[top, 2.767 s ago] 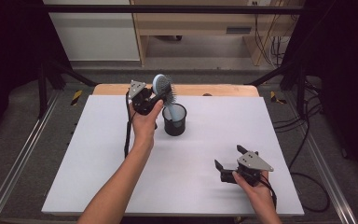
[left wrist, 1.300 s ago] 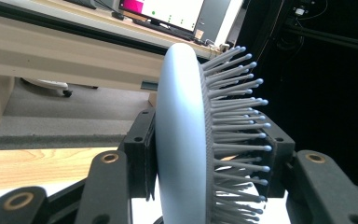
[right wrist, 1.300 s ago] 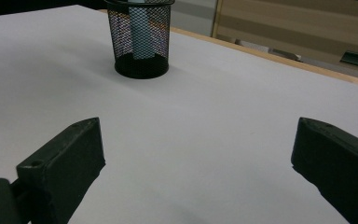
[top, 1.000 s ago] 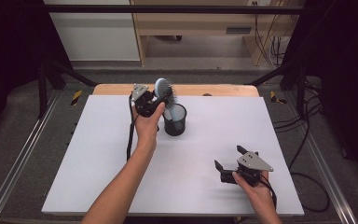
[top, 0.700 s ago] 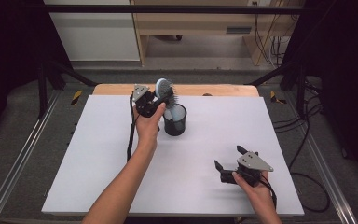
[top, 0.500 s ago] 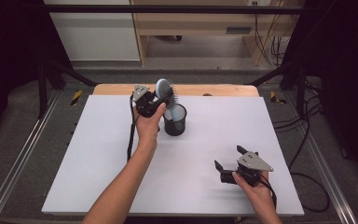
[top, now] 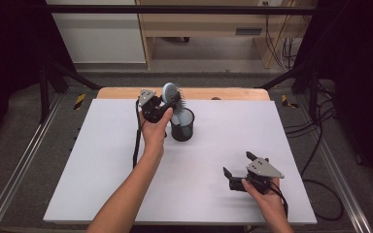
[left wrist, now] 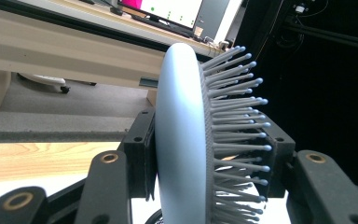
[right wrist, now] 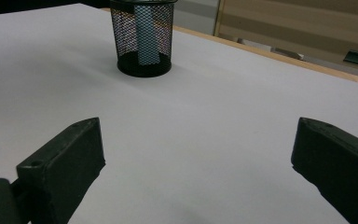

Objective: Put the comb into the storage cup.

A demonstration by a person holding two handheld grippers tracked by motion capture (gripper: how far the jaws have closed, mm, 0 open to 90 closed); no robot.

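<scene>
In the high view the left claw (top: pixel 161 106) sits in the upper middle of the frame, at the far edge of the white worktop (top: pixel 102 184), clamped on the head of a pale blue hairbrush (top: pixel 171 95). The left gripper view shows the grip closely: one jaw presses the smooth back of the brush head, the other sits among the bristles (left wrist: pixel 235 116).

The brush stands nearly upright, tilted a little, with its handle down inside a black mesh cup (top: pixel 182 124) just right of the hand. The right gripper view confirms this: through the mesh, the blue handle (right wrist: pixel 145 35) reaches down to, or close to, the cup's floor.

The right claw (top: pixel 237 165) rests low on the worktop in the lower right of the high view, jaws spread wide and holding nothing, well apart from the cup.

As I judge it, the placing is nearly done: the handle is already in the cup. What is left is to let go of the brush head, let it lean on the rim, and draw the left claw away without tipping the light cup.
</scene>
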